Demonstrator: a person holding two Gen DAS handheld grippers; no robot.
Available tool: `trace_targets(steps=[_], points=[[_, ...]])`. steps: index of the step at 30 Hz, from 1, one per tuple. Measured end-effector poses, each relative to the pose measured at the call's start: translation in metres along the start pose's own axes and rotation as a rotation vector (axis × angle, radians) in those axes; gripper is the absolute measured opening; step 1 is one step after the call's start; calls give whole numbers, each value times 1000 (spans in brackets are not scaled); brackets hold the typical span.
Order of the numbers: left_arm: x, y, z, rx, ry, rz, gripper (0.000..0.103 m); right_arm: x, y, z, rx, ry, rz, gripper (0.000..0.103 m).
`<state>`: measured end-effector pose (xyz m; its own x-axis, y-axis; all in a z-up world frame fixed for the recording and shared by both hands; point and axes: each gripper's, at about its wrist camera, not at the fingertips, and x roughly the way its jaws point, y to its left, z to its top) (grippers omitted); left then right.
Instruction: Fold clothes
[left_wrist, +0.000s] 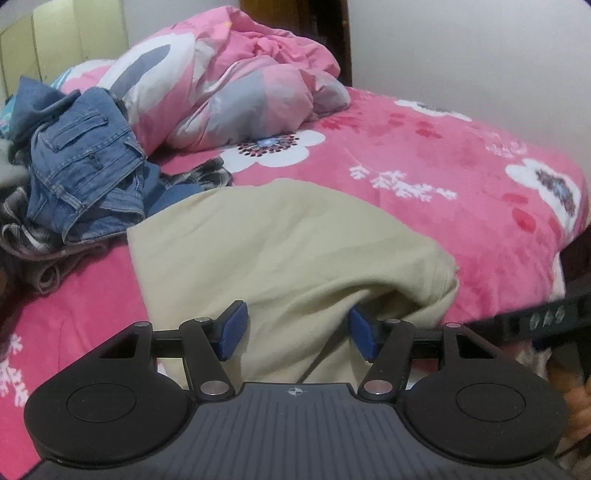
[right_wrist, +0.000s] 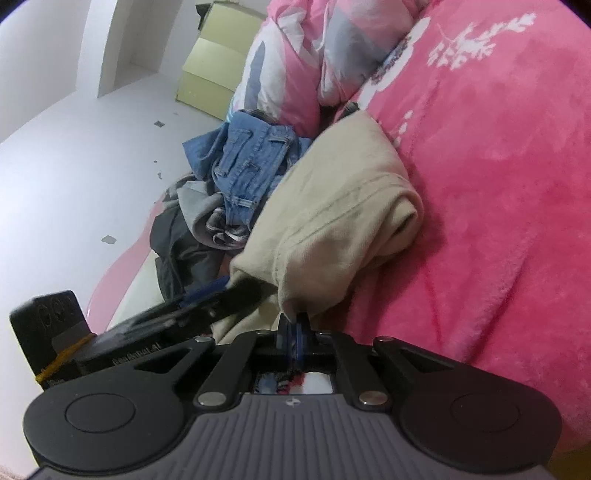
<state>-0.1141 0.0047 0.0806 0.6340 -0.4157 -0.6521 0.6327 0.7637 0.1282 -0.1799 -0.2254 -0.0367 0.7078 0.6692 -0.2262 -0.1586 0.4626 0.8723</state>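
**Beige garment pinned at one edge on a flowered bed**

While your right tool (right_wrist: 293, 334) has its blue pads pressed together on the near edge of the beige garment (right_wrist: 332, 206), your left tool (left_wrist: 295, 328) sits with its pads wide apart, the same cloth lying between and beneath them. That beige garment (left_wrist: 280, 254) is spread over the near part of the bed, on a pink blanket (left_wrist: 424, 177) printed with white flowers. From your right-hand camera the garment shows a doubled-over side, its fold rounded and open at the end next to the blanket (right_wrist: 498, 184).

Just beside the garment, on its left in the left-hand view, you have a heap of unfolded clothes: blue jeans (left_wrist: 81, 166) on top, grey and dark pieces under them, and a checked piece (left_wrist: 207, 177) poking out at the garment's far edge. Behind the heap a rumpled pink, white and grey quilt (left_wrist: 229, 92) is bunched against a pale yellow headboard (left_wrist: 59, 40). Your left tool (right_wrist: 207, 310) shows blurred in the right-hand view, touching the garment's lower left edge. White wall fills the background.
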Motion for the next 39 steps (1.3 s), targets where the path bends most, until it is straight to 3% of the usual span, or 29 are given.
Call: trace_targets(steps=[2,4,9,13,20,27,33,39], points=[[-1,-3,-2,31,-11,10,55,-5,2,1,-5,-30,33,3],[-2,-6,-3,54,-27,13,37,-7,5,3,-17,-54,65,3],[-5,-8,-3,68,-80,2,21,-10,11,-1,-91,-44,69,3],[-10,-7,-4,56,-112,1,17,-1,20,-7,-206,-13,-6,3],[-17,-5,-5,32,-153,-9,12,11,45,8,-336,-112,5,3],[-21,-2,-7,4,-180,-18,11,32,65,-13,-630,-145,-168,5],[-22,1,-11,-1,-193,-30,11,9,82,-40,-775,-152,-170,9],[-24,2,-11,-6,-201,-34,11,16,84,-47,-822,-119,-166,10]])
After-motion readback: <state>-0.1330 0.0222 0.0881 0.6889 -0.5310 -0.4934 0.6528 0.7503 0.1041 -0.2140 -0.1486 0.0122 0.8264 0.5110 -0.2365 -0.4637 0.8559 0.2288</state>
